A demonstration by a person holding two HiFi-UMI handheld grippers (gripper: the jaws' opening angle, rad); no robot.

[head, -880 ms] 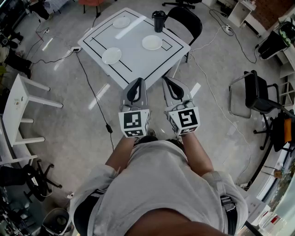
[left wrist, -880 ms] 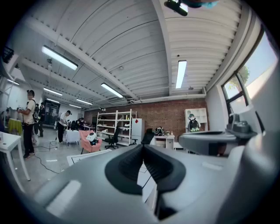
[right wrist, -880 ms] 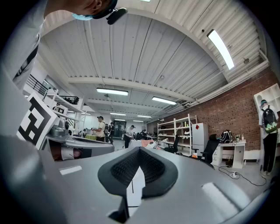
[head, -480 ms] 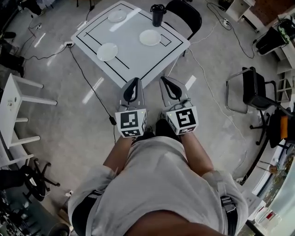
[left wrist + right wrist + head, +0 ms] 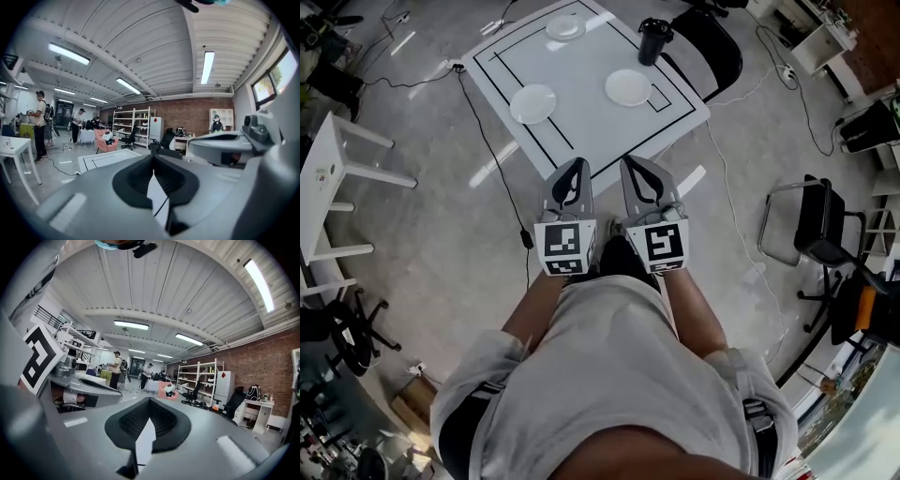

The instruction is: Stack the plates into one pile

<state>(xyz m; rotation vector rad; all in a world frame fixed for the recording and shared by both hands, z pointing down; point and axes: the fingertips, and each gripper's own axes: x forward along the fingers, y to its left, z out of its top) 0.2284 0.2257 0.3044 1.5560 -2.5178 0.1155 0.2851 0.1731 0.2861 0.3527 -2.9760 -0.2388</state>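
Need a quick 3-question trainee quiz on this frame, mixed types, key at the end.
1. How many plates lie on the table?
2. True or false: the plates are already in one pile.
3. The left gripper is: A open; B shut and empty; C shut on a plate.

Key
1. Three, counting the far plate and the right plate.
2. False, they lie apart.
3. B

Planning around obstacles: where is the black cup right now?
Head view, upper right: the black cup stands at the white table's far edge, just beyond the right-hand plate.
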